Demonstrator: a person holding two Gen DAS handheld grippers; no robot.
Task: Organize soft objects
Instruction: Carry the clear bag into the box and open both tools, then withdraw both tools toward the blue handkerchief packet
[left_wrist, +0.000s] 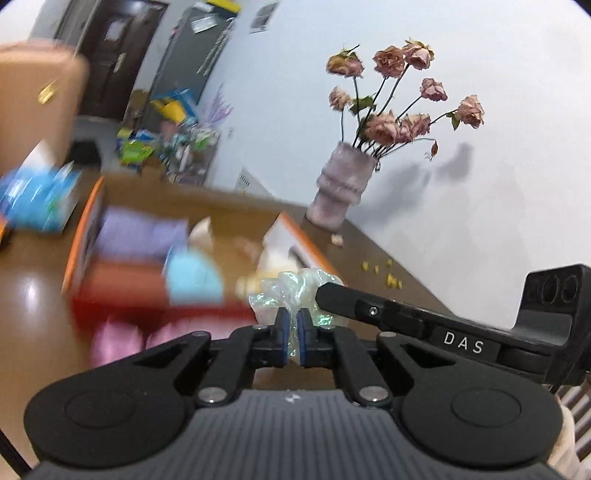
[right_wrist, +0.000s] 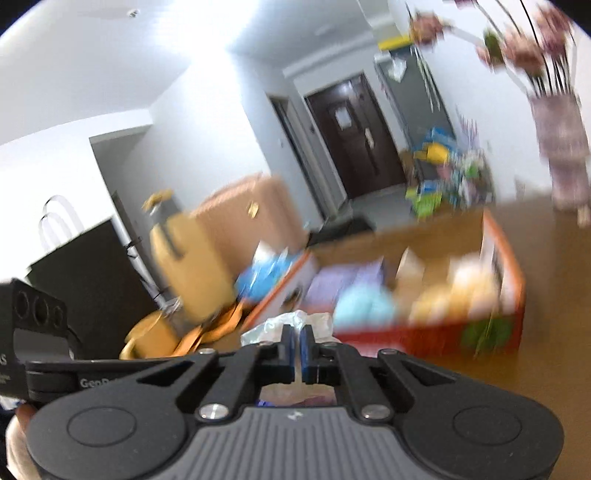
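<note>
A crinkled clear plastic bag (left_wrist: 291, 284) with a shimmery sheen is pinched from both sides. My left gripper (left_wrist: 293, 315) is shut on its near fold, blue pads pressed together on the film. My right gripper (left_wrist: 325, 291) reaches in from the right and meets the same bag. In the right wrist view my right gripper (right_wrist: 296, 332) is shut on the bag (right_wrist: 273, 326). Behind it stands an orange-rimmed box (left_wrist: 83, 229) holding a purple cloth (left_wrist: 140, 232), a light blue soft item (left_wrist: 195, 277) and cream plush (right_wrist: 465, 288). What the bag holds is hidden.
A vase of dried roses (left_wrist: 340, 184) stands at the table's far side by the wall, with fallen petals (left_wrist: 388, 275) near it. A blue package (left_wrist: 40, 199) lies left of the box. A yellow suitcase (right_wrist: 184, 258) and a cardboard carton (right_wrist: 251, 214) stand beyond the brown table (left_wrist: 33, 295).
</note>
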